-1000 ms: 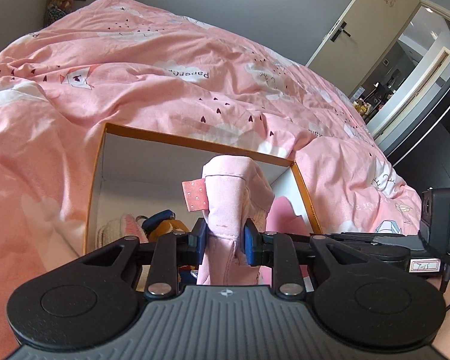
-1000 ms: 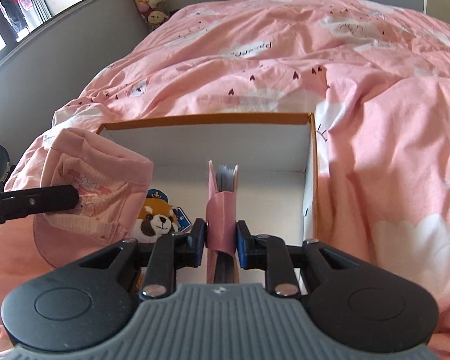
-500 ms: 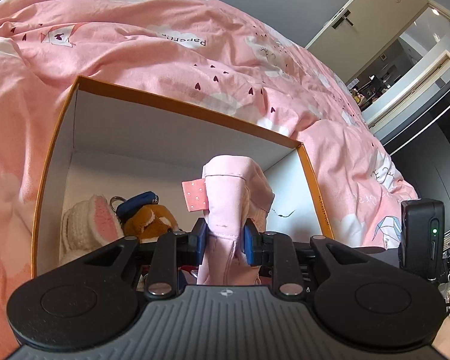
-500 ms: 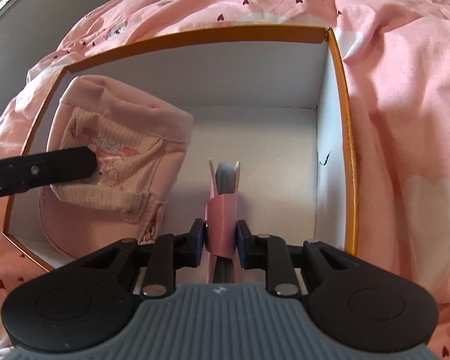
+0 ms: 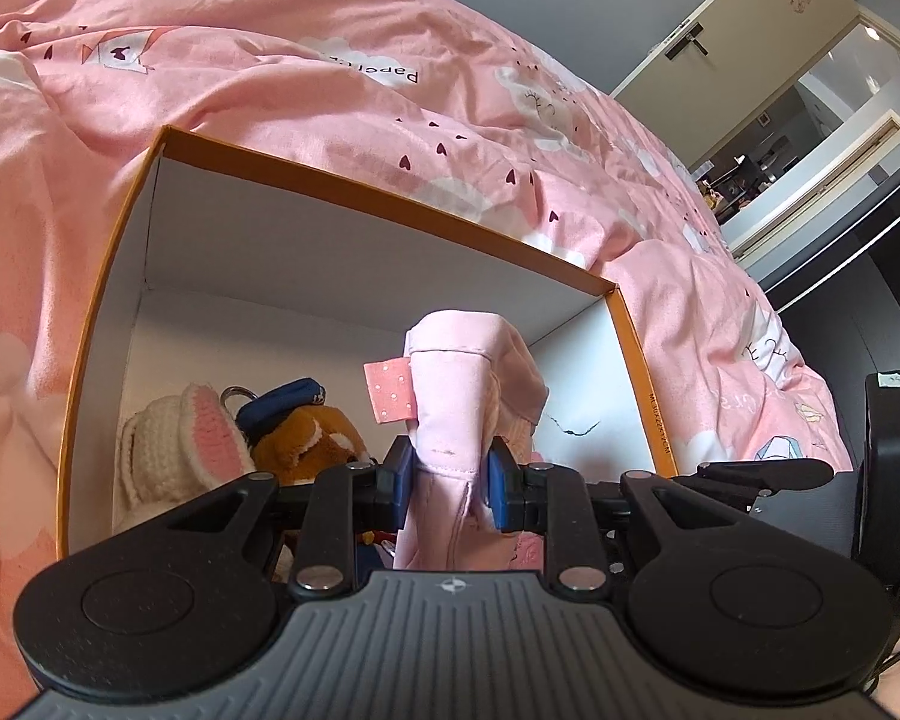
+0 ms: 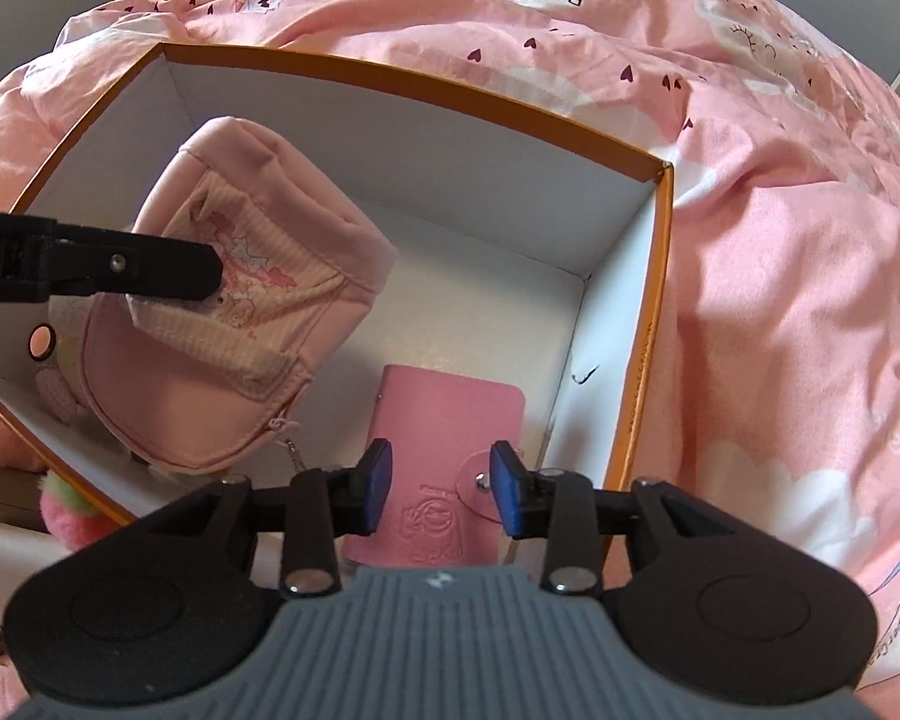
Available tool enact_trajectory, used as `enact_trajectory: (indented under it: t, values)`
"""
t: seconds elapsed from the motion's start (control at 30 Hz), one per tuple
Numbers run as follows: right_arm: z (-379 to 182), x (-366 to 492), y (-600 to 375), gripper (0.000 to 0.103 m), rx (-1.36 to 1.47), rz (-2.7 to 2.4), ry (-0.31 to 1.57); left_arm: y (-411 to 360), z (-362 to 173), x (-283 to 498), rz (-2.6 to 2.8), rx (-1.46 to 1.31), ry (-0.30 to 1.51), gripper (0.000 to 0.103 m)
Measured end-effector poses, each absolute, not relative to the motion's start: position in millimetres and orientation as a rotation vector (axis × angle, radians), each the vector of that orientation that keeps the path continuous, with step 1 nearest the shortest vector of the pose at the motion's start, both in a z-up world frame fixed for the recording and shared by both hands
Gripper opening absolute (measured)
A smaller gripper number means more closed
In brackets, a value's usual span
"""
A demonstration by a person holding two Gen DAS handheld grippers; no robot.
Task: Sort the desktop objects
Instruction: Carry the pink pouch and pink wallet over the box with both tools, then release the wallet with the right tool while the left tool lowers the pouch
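An orange-rimmed white box [image 5: 378, 180] sits on the pink bedspread. My left gripper [image 5: 449, 489] is shut on a pink fabric pouch [image 5: 456, 396] and holds it upright inside the box. In the right wrist view the same pouch [image 6: 258, 276] hangs over the box's left half from the left gripper's black finger [image 6: 150, 267]. My right gripper [image 6: 441, 495] hovers low in the box [image 6: 648, 360] with its jaws opening. A pink card holder [image 6: 444, 420] lies flat on the box floor below and between the pads, which do not press on it.
A white knitted rabbit [image 5: 174, 450] and a brown plush toy [image 5: 306, 438] lie in the box's left corner. A pink-green fluffy ball [image 6: 66, 507] sits outside the near rim. The pink bedspread [image 6: 780, 300] surrounds the box. A door [image 5: 720, 48] stands at the far right.
The right gripper's jaws have parted, and the card holder went from upright between them to flat on the box floor. The left gripper sank deeper into the box with the pouch.
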State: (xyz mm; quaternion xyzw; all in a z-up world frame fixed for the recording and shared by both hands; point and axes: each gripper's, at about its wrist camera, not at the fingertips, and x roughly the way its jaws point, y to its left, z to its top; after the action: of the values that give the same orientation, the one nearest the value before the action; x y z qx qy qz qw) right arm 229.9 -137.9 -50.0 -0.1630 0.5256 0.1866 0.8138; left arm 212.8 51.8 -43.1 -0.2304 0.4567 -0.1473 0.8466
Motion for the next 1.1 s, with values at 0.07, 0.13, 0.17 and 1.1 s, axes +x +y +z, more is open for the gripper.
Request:
enact_trajectory:
  t: [0.07,0.13,0.17,1.1]
  values:
    - [-53,237,-134,0.039,-0.363,0.408,1.127,52,-44,215,-0.292,-0.469,0.965,0.028]
    - [-57,243,-128,0.039,-0.385,0.439,1.132,52,-44,217,-0.281,-0.458,0.967,0.028]
    - [-60,246,-122,0.039,-0.406,0.47,1.131,53,-44,218,-0.276,-0.458,0.969,0.028]
    - [-52,243,-127,0.04,-0.551,0.496,1.054,37,-47,228,-0.321,-0.516,0.99,0.029]
